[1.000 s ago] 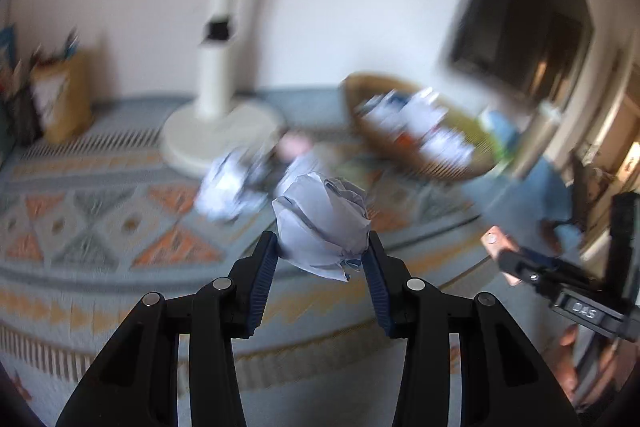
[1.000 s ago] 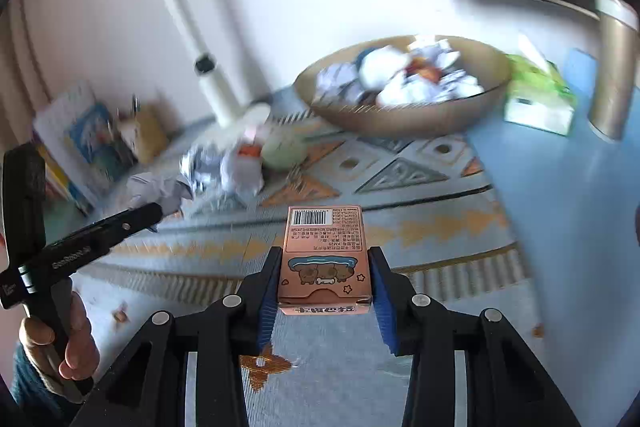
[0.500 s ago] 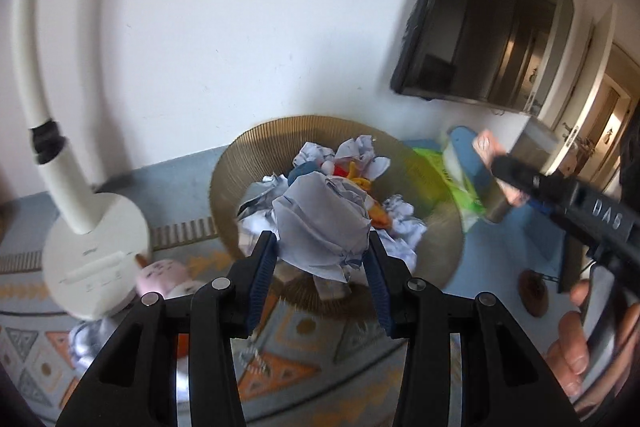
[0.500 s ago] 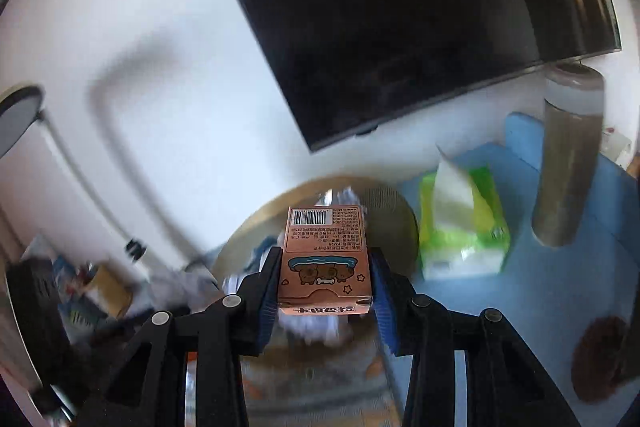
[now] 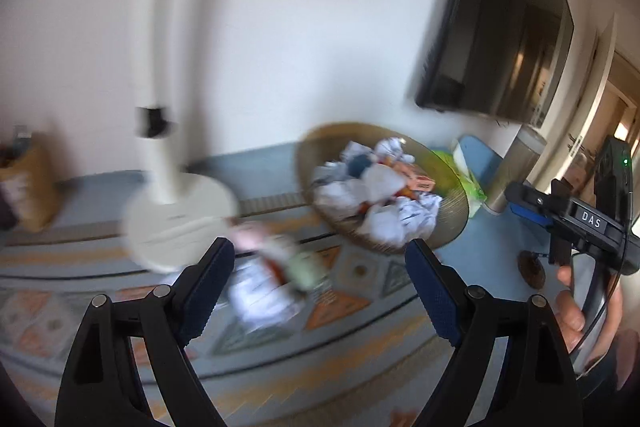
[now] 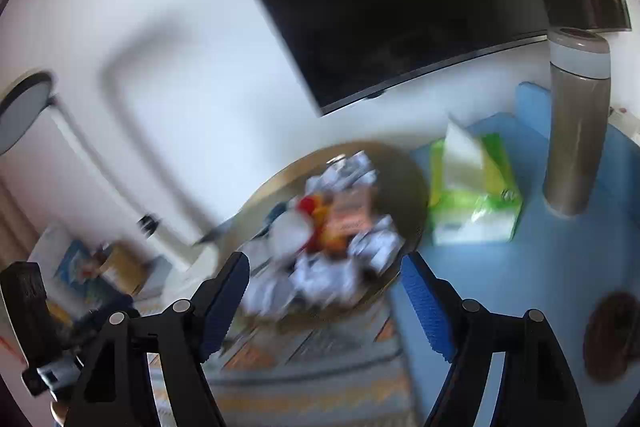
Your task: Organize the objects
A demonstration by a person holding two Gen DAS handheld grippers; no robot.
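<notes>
Both loads have left the jaws since half a second ago: the crumpled white paper ball once pinched by the left gripper [image 5: 316, 291] and the small orange printed carton once pinched by the right gripper [image 6: 324, 303] are gone from between the blue pads; both sets of jaws now stand wide apart and empty; the orange carton [image 5: 420, 181] appears to lie among the paper wads in the round woven brown basket [image 5: 452, 223], though blur makes that uncertain.

From the left gripper the basket sits at about one o'clock, just beyond the right pad; from the right gripper the same basket [image 6: 416, 183] lies dead ahead at twelve o'clock, very near.

Remaining clutter [image 5: 272, 279], a smeared heap of white paper, something pink and a pale green item, lies on the patterned woven mat [image 5: 352, 303] covering the desk, at twelve o'clock from the left gripper and close to its jaws; the left hand is judged the nearer one for the next pick; no long axis can be read from the blur.

A white lamp base [image 5: 180, 219] stands at eleven o'clock beside the heap; a green tissue pack [image 6: 476, 199] and a tall grey flask [image 6: 576, 123] stand at two o'clock of the right gripper.

Motion blur hides individual items; the heap's near edge is partly cut off by the left pad.
</notes>
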